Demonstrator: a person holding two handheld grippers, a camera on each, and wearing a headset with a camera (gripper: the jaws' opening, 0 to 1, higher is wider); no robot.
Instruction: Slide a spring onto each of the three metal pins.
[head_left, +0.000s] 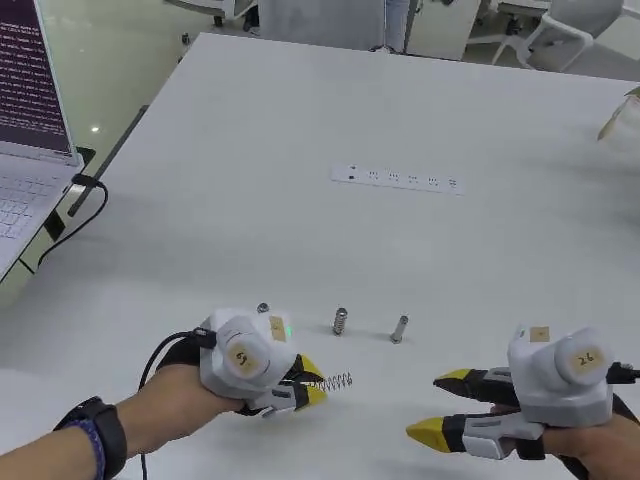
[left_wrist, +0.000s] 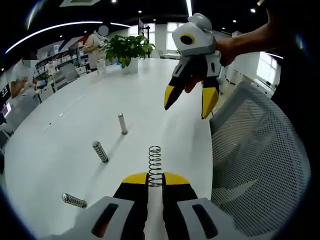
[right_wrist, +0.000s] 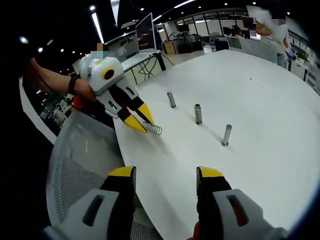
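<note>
1. Nearest, by the near edge of the white bench (head_left: 300, 130), the white, yellow-tipped left gripper (left_wrist: 155, 176) has its fingers pinched together on one end of a thin steel coil spring (left_wrist: 155, 159). That end is hidden between the pads. Whether the free end touches the bench cannot be told.
2. Beside it, the matching right gripper (right_wrist: 166, 172) hovers by the same edge, its fingers wide apart and holding nothing.
3. Back from that edge stands a row of upright metal pins: the right pin (head_left: 399, 328) is bare and the middle pin (head_left: 340, 320) wears a spring.
4. In the head view the left pin (head_left: 263, 308) is mostly hidden behind the left gripper; the right gripper view shows a spring on it.
</note>
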